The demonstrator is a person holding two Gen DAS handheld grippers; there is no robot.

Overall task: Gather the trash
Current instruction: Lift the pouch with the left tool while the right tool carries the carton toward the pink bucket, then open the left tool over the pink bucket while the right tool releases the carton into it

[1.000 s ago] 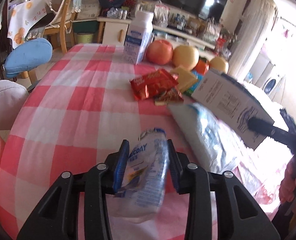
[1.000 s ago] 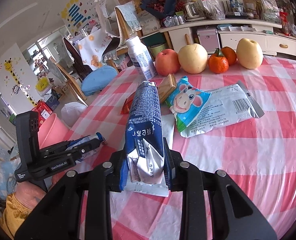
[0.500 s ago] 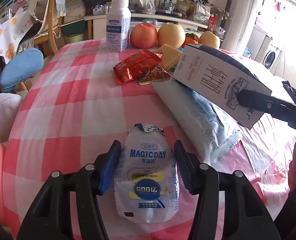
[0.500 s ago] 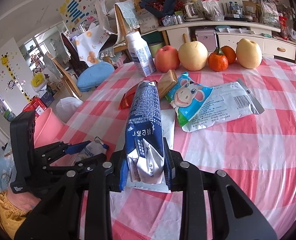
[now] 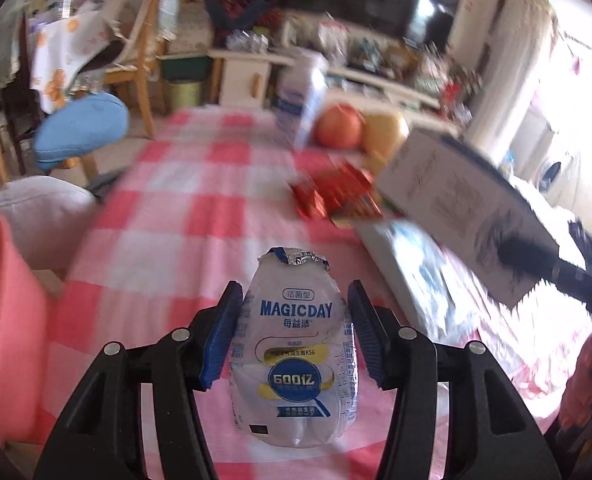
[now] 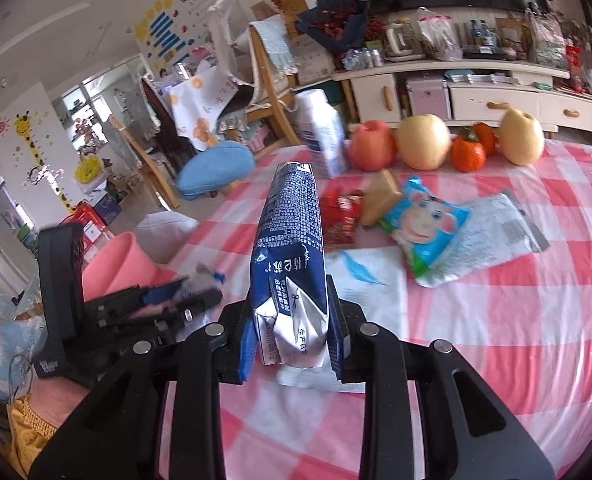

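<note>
Left wrist view: left claw (image 5: 294,334) grips the MAGICDAY bottle (image 5: 294,364) above the table (image 5: 156,248). Right claw (image 6: 292,342) is clenched on the blue carton (image 6: 292,256).

The left gripper (image 5: 294,320) clamps a small white MAGICDAY bottle (image 5: 294,364) between its blue pads (image 5: 220,334), foil top pointing away. Beneath it lies a pink-and-white checked cloth (image 5: 168,248). Ahead and to the right sit red wrappers (image 5: 333,196), blurred, and nearer on the right a pale blue-printed bag (image 5: 419,272). Above that bag hangs a carton (image 5: 447,196), gripped at its near end by the right gripper (image 5: 535,260). Farther ahead stand a milk bottle (image 5: 301,104), an apple (image 5: 339,126) and a pear (image 5: 383,134).
</note>
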